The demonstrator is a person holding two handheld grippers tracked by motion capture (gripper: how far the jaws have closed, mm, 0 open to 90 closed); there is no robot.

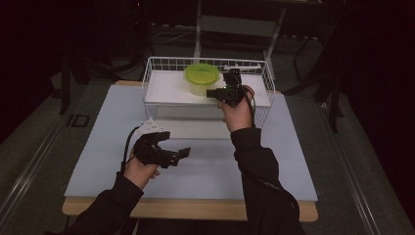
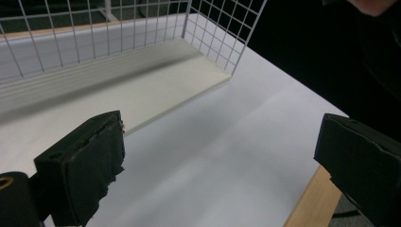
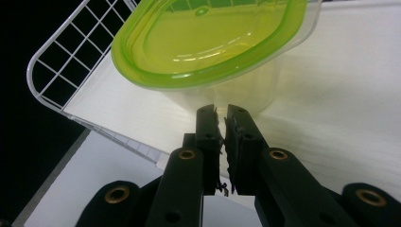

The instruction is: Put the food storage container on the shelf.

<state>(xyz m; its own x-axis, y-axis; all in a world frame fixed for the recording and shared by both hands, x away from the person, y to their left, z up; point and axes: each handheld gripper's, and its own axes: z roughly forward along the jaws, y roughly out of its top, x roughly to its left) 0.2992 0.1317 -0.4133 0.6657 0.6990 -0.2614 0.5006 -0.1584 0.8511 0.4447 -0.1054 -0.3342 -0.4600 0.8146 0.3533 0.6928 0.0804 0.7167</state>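
Wire rack point(image 1: 157, 63) w/ tub point(image 1: 201, 77) blocks rear; table point(image 1: 205, 166) front free.

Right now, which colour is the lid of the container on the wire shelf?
The lid is translucent yellow-green; the right gripper view shows it best.

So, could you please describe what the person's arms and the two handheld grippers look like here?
Both forearms wear dark long sleeves. The left gripper is black, with a pale grey three-cornered plate on top, a black cable trailing, and blocky black foam-like pads with ragged edges. The right gripper is black too; its jaw arms carry brass-coloured rivets, and a black cable loops behind the hand.
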